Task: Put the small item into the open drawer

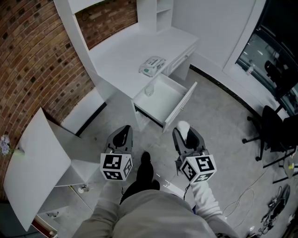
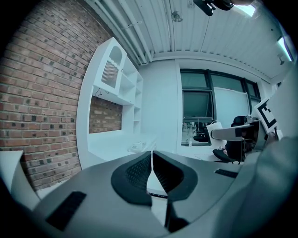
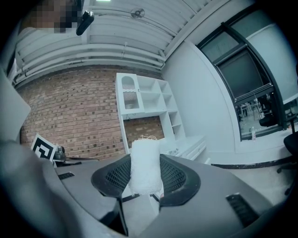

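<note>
Brick wall fills the left side of the room, and a white desk with a shelved hutch stands against it on a pale grey floor. Dark windows run along the right side, with a black office chair below them. A white panel lies tilted at the lower left.

One drawer stands pulled out from the desk's front edge, open to the top. A small clear item sits in its back left corner; what it is cannot be told. A pale packet lies on the desk top just behind the drawer, near the front edge.

Both grippers hang over the floor, short of the drawer. The left gripper has its jaws together with nothing between them. The right gripper has its jaws clamped on a white roll of gauze-like stuff, which stands upright between the pads and pokes above them, near the drawer's front panel but apart from it.
</note>
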The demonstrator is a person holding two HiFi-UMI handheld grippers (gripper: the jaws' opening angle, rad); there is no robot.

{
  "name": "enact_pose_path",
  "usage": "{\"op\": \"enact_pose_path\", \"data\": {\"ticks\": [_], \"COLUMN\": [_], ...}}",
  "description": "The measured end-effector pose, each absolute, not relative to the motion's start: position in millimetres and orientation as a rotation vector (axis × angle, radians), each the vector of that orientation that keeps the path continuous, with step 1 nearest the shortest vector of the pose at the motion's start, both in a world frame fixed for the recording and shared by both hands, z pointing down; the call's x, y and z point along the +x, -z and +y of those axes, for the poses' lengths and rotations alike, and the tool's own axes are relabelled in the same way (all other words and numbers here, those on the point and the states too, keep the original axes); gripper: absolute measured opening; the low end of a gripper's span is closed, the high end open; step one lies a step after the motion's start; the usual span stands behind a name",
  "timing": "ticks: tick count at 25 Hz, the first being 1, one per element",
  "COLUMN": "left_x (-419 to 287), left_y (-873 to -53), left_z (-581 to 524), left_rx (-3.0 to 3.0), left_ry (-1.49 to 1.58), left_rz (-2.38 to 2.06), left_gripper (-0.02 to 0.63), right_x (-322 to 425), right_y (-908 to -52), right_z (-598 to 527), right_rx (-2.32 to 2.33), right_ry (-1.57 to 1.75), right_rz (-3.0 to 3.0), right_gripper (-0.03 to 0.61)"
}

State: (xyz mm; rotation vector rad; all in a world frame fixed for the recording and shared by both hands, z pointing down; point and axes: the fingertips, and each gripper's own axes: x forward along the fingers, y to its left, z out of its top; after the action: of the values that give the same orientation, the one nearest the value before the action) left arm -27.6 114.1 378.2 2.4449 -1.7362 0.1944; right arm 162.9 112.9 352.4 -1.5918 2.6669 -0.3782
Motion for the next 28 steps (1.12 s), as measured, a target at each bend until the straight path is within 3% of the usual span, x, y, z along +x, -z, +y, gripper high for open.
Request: {"op": "enact_pose_path", "data": {"ticks": [28], "left_x": [-98], "left_y": [-396], "left_z": [-89], "left_rx": [2.458], "left_ry": [-0.189], "left_rz": [-1.655], "left_gripper": [0.026], "right_x": [87], "right_y": [-363], "right_z": [-88], "right_rx": [-1.671], "right_ry": [0.420], "right_rz": [2.672], "right_gripper": [0.196]}}
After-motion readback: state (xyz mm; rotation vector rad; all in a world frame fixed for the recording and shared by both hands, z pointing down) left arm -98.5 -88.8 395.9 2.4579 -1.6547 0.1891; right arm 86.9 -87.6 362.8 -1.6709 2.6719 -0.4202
